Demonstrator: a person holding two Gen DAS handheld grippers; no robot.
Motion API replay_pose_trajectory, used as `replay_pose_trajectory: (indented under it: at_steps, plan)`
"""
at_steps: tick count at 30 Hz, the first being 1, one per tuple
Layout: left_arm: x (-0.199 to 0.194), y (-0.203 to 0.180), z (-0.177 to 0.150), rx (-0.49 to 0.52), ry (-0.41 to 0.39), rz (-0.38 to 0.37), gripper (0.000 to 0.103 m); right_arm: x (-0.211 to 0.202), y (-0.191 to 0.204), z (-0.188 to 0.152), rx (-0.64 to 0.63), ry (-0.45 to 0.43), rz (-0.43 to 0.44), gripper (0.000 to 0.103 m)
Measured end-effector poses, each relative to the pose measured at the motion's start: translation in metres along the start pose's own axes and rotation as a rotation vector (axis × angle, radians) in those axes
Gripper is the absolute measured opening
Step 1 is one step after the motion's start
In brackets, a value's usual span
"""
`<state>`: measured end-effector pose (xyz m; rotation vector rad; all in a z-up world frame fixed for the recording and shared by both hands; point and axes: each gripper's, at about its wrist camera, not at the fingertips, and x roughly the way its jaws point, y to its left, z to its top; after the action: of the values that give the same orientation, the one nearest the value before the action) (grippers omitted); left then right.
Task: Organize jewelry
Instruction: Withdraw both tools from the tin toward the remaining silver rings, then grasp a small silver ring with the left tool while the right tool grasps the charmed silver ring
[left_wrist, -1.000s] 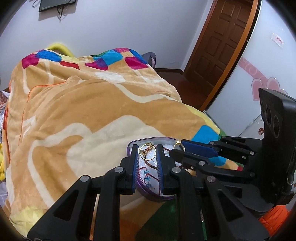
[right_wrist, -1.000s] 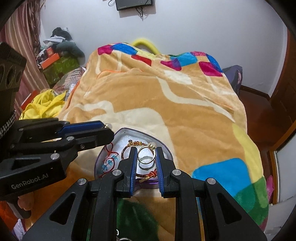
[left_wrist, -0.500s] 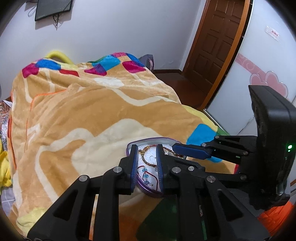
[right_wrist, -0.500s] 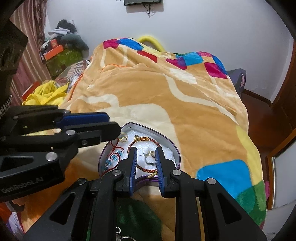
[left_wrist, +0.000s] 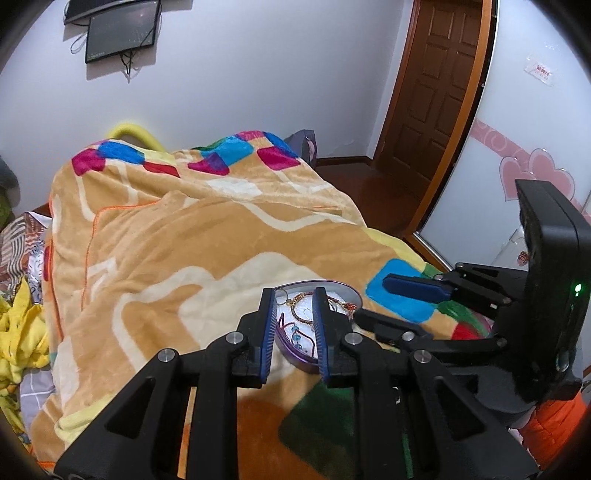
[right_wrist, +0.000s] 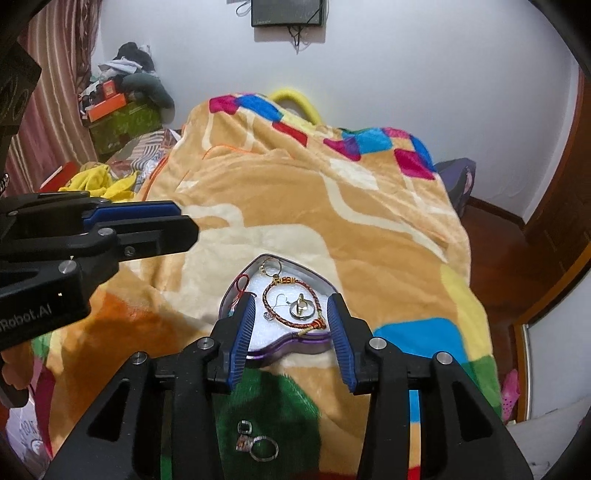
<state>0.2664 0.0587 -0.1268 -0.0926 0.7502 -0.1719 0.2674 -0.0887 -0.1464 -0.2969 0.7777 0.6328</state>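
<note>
Heart-shaped purple tin (right_wrist: 295, 341) (white foam lining) — braided bracelet (right_wrist: 291, 308) inside, plush blanket (right_wrist: 295, 206).

The right gripper (right_wrist: 290, 314) has spread its jaws wide; a second ago they sat close around a gold ring (right_wrist: 302, 307), which now lies free inside the red bracelet (right_wrist: 291, 306) in the heart-shaped tin (right_wrist: 295, 345), at the centre of the right wrist view. Both grippers have drawn back and up, so the tin looks smaller. The left gripper (left_wrist: 293, 314) has withdrawn from over the tin toward the frame's left edge.
</note>
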Motion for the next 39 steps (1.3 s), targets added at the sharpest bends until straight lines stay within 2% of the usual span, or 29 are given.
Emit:
replay_pose_trajectory:
  at_steps: [6,10,14,24,33,38,39]
  plan:
    - [-0.021,-0.010,-0.006,0.014,-0.012,0.015,0.023,-0.027,-0.003,-0.004,0.026,-0.030,-0.026,0.037]
    - [-0.031,-0.017,-0.015,0.017,-0.016,0.022,0.035,-0.043,-0.007,-0.012,0.052,-0.040,-0.040,0.037]
    - [-0.035,-0.024,-0.028,0.030,0.004,0.021,0.035,-0.048,-0.010,-0.025,0.074,-0.019,-0.044,0.038]
    - [-0.022,-0.027,-0.072,0.011,0.112,0.019,0.036,-0.026,-0.006,-0.068,0.134,0.090,-0.015,0.038]
    - [-0.006,-0.022,-0.100,0.009,0.195,0.028,0.036,0.006,0.009,-0.089,0.147,0.184,0.024,0.038]
    - [0.007,-0.032,-0.104,0.019,0.221,0.004,0.036,0.006,0.006,-0.091,0.153,0.153,0.031,0.038]
    - [0.009,-0.034,-0.105,0.020,0.223,0.004,0.036,0.006,0.005,-0.092,0.156,0.147,0.036,0.035]
